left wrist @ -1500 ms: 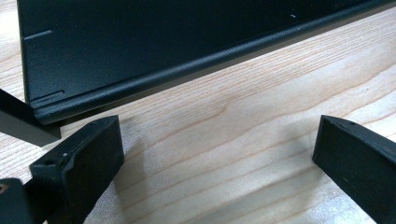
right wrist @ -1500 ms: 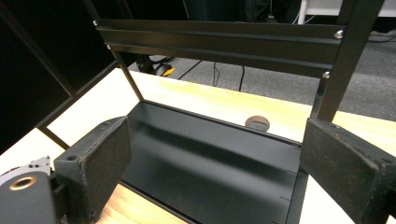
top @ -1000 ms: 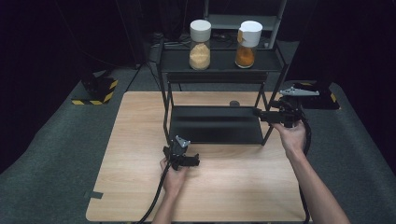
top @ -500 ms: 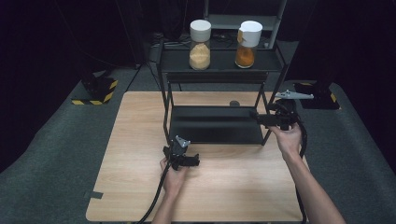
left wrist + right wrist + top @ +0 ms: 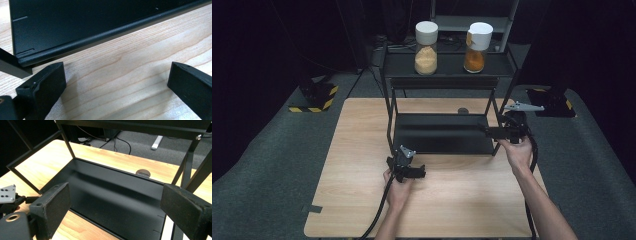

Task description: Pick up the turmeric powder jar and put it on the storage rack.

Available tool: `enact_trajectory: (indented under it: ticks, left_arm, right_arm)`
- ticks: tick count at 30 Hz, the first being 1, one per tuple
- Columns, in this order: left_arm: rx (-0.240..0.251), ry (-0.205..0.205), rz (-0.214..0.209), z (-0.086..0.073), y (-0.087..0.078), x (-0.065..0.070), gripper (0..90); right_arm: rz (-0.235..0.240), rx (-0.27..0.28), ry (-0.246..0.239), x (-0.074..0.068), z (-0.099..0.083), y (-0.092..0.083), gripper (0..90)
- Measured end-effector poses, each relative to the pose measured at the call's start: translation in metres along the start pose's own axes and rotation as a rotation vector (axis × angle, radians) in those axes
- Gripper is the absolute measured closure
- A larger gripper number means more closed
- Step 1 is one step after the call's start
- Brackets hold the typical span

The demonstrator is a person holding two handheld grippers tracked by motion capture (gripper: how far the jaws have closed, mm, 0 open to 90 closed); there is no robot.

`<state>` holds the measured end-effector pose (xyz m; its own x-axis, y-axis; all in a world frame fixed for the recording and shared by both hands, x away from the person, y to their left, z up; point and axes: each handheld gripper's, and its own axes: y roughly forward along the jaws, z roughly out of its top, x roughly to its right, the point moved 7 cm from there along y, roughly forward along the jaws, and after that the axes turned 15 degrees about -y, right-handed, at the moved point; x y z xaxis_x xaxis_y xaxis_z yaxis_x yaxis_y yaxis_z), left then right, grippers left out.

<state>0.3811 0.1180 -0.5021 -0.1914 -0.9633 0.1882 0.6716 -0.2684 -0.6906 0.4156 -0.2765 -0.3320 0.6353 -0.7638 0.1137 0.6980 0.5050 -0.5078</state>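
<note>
While both grippers hover, two white-capped jars hold orange powder.

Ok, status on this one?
Left gripper open, empty, at the rack's lower shelf front edge. Right gripper open, empty, over that shelf. Nothing blocking.

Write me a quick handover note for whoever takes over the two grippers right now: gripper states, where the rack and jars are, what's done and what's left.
Left gripper: open, nothing between its fingers, low over the table in front of the black rack.
Right gripper: open, empty, level at the rack's right side, aimed across the bottom shelf.
Things: two white-lidded jars stand on the rack's top shelf, the pale-powder jar on the left, the orange-powder jar on the right. The bottom shelf is bare.
Done: nothing moved that can be told; both jars untouched.
Left: probably reach up for a jar; neither gripper is near them yet.
</note>
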Motion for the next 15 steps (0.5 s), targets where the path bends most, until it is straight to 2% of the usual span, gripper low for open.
enact_trajectory:
  ticks: [15]
  left_arm:
    - [0.0, 0.0, 0.0, 0.0, 0.0, 0.0, 1.6]
  right_arm:
    - [-0.01, 0.005, 0.006, -0.004, -0.014, 0.005, 8.9]
